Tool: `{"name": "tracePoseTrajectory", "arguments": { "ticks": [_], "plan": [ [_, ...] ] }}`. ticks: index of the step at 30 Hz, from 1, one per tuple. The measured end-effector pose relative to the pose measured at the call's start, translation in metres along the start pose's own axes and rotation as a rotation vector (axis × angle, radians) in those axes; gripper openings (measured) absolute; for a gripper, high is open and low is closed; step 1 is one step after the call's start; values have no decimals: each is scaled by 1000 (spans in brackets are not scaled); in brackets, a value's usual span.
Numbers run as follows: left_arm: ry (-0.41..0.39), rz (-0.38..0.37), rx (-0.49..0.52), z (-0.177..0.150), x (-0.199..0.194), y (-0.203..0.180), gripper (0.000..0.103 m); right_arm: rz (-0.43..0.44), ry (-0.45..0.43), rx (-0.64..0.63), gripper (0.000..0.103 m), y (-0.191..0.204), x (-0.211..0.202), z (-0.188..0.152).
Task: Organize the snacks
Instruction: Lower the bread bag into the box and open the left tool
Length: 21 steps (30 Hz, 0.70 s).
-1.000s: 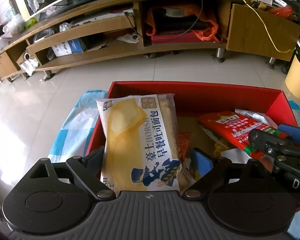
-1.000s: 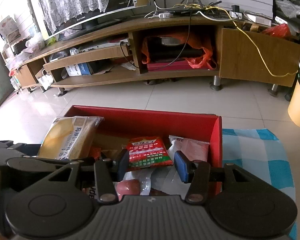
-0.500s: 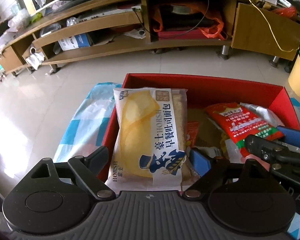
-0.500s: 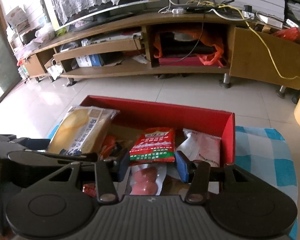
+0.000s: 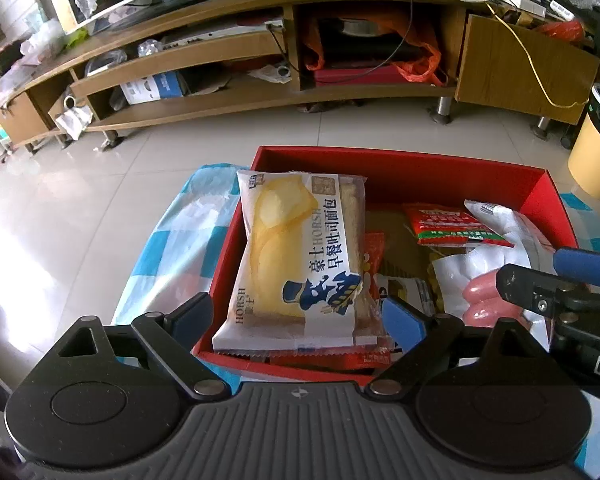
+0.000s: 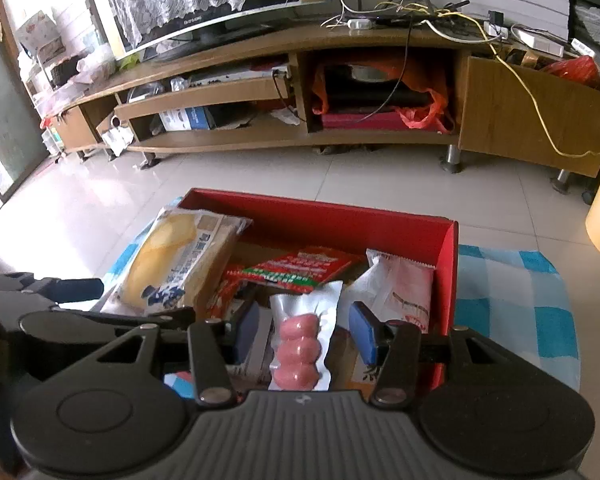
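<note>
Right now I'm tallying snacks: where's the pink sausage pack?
Right wrist view: the pink sausage pack lies in the red box, between the open right gripper fingers, before the red-green packet.

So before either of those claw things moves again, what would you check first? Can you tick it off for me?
1. Left gripper open around bread packet, not clamping: ok.
2. Bread packet inside red box: ok, leaning on the left wall.
3. Right gripper open: ok.
4. Pink sausage pack between its fingers, touched or not: cannot tell.
5. Grippers apart from each other: ok, but close.
6. Box resting on checked cloth: ok.
</note>
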<state>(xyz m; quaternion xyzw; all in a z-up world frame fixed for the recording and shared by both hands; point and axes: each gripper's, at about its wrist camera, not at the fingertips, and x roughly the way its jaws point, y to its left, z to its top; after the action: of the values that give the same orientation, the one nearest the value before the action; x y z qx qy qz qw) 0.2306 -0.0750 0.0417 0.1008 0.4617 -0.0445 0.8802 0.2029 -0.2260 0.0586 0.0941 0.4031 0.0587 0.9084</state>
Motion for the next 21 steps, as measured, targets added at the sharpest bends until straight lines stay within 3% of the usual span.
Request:
{"name": "tracePoseTrajectory", "arguments": {
  "ticks": [17, 21],
  "plan": [
    [29, 4, -15, -6, -1, 2, 96, -75, 13, 92, 47, -15, -2, -2],
    [41, -27, -24, -8, -4, 4, 97, -79, 20, 108, 47, -18, -5, -4]
  ]
}}
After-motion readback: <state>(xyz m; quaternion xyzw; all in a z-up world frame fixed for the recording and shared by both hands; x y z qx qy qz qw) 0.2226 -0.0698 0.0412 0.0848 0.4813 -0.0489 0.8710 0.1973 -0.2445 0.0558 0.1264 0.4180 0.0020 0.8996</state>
